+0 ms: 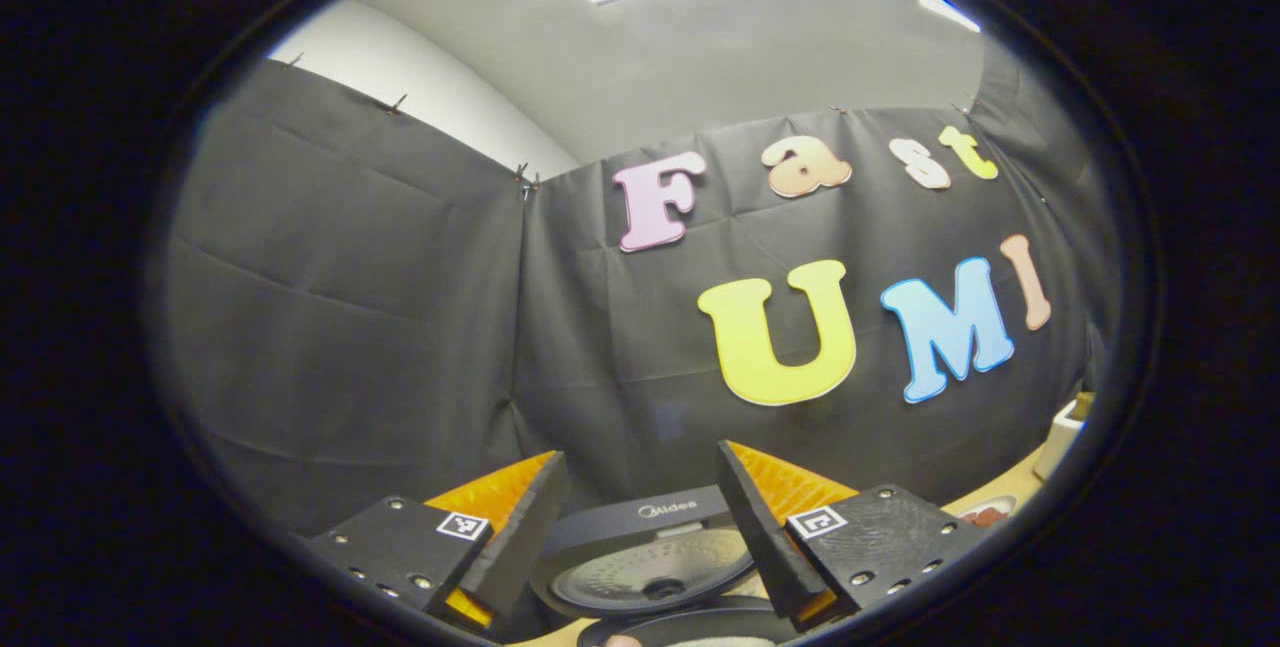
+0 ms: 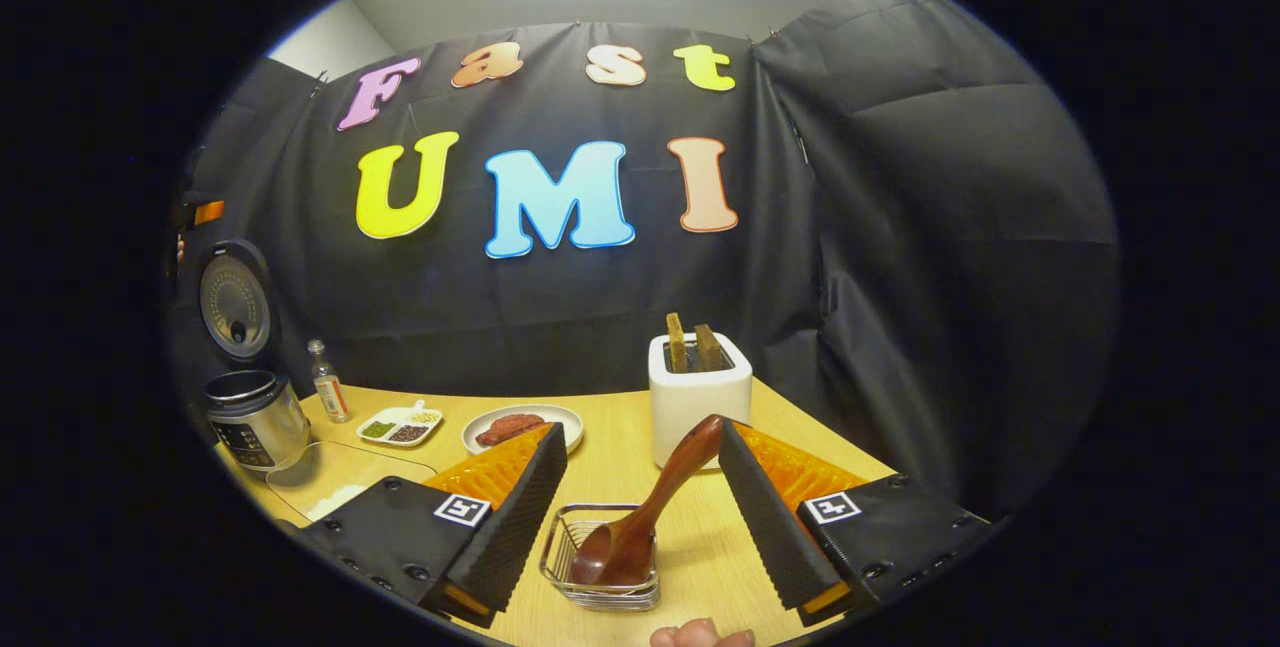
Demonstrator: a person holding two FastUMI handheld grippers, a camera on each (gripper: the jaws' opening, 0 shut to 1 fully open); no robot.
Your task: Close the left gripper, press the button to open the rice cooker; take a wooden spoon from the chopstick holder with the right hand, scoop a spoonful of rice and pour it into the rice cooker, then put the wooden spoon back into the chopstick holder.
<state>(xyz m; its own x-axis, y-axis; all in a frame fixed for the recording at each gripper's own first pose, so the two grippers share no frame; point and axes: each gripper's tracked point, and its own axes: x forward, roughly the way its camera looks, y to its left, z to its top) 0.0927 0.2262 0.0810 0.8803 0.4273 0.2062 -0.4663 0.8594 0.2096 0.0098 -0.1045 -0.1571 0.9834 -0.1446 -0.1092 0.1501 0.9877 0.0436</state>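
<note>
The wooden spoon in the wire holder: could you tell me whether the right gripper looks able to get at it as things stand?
Probably yes. The right gripper is open, and the wooden spoon leans in the wire holder directly ahead between its fingers, with nothing in the way.

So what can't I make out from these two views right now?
- Cooker pot, left gripper view: cut off by the bottom edge, contents unreadable.
- Open lid, left gripper view: its sides hidden behind the left gripper fingers.
- Spoon bowl, right gripper view: any rice on it is too unclear to tell.
- Rice, right gripper view: partly hidden by the right gripper finger.
- Small dish, right gripper view: contents too small.
</note>
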